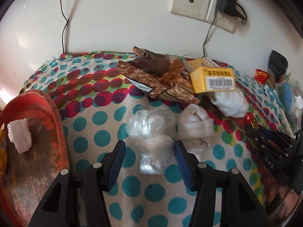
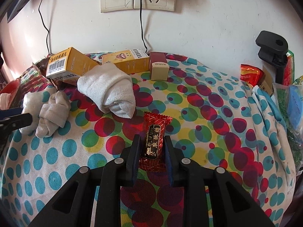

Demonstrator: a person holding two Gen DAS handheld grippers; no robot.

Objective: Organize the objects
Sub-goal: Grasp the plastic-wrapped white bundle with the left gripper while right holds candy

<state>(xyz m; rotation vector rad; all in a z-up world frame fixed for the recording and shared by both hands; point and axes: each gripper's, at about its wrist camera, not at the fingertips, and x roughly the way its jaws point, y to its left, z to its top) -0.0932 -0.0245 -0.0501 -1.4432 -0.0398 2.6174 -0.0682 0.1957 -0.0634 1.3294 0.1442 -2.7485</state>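
While the right gripper [image 2: 152,145] clamps the red candy [image 2: 154,140], the left gripper [image 1: 149,151], fingers apart, straddles the plastic bag [image 1: 151,132], requiring closure.

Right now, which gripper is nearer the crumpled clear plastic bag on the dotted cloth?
Left. The left gripper straddles the crumpled clear plastic bag, jaws open. The right gripper sits off to the side, clamping a red candy wrapper.
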